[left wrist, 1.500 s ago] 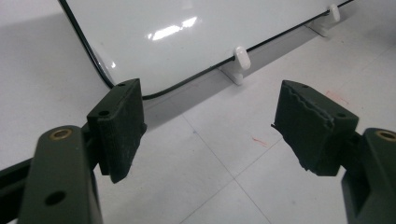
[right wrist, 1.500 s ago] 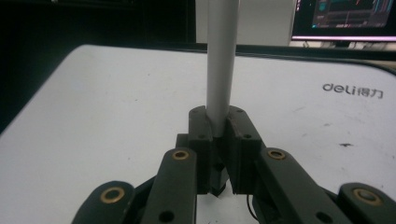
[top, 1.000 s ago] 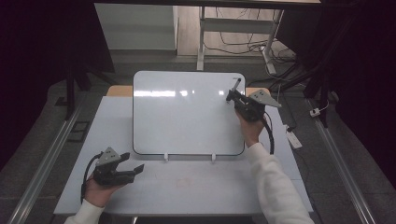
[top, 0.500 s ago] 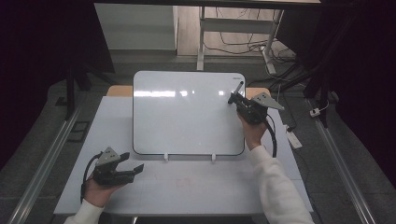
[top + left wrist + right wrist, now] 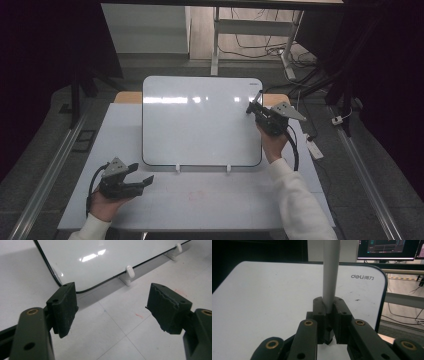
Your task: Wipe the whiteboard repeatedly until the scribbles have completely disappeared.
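Near the desk's (image 5: 210, 210) front left corner, the left gripper (image 5: 142, 175) rests with its jaws wide and nothing between them. Farther back, by the whiteboard's (image 5: 200, 125) far right corner, the right gripper (image 5: 250, 109) is clamped tight on a pale marker (image 5: 331, 270). The marker looks light, stiff and smooth, likely to slip, so a hold on its lower barrel suits it. Against the earlier frames, hardly anything differs: both hands sit where they were.

The propped whiteboard (image 5: 200, 120) blocks the table (image 5: 210, 200) from ten to two o'clock, its two white feet (image 5: 130, 272) jutting forward. At six o'clock a bare strip lies open between the left gripper (image 5: 142, 172) and the right sleeve (image 5: 295, 200).
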`<action>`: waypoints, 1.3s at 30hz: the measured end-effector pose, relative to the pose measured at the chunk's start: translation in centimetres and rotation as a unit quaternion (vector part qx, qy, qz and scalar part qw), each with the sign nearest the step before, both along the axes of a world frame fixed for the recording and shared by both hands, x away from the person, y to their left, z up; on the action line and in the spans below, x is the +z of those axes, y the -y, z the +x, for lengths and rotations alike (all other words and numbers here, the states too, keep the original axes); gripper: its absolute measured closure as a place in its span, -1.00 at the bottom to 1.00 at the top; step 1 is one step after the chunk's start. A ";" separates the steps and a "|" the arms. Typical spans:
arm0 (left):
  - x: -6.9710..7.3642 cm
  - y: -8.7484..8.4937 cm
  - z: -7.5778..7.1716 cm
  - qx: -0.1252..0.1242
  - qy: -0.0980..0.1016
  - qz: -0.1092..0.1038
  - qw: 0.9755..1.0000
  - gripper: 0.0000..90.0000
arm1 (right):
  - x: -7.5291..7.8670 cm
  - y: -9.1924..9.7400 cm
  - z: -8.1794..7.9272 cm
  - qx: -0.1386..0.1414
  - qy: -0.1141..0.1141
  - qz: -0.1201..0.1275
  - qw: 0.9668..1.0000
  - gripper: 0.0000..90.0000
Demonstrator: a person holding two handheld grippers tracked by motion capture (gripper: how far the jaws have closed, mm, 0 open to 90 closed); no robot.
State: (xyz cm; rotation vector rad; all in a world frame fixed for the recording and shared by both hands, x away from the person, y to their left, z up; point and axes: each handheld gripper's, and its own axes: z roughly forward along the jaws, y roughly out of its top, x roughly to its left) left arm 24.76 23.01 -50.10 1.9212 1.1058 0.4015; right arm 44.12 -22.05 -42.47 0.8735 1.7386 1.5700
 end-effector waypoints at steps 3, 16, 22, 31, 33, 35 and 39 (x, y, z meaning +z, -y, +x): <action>0.0 0.0 -0.1 0.000 0.001 0.000 1.000 -0.45 | 0.4 0.6 0.6 -0.015 0.003 0.014 1.000 0.80; 0.0 -0.2 0.0 0.002 0.000 -0.001 1.000 -0.45 | 2.8 0.6 3.7 -0.036 0.014 0.037 0.999 0.80; 0.0 -0.1 -0.1 -0.001 0.002 -0.001 1.000 -0.45 | 2.6 1.2 3.3 -0.047 0.012 0.041 0.998 0.80; 0.0 0.1 0.0 -0.002 0.001 0.000 1.000 -0.45 | 1.4 0.5 1.0 0.019 -0.020 0.017 0.999 0.80; 0.1 0.2 0.0 -0.003 0.001 -0.001 1.000 -0.45 | 1.1 0.7 -0.1 0.034 -0.025 0.010 0.999 0.80; 0.1 0.4 0.1 -0.006 0.001 -0.002 1.000 -0.45 | 0.8 0.7 -1.3 0.046 -0.037 -0.001 0.998 0.80; 0.4 0.9 0.2 -0.012 0.005 -0.004 1.000 -0.45 | 0.0 0.8 -3.5 0.075 -0.058 -0.018 0.995 0.80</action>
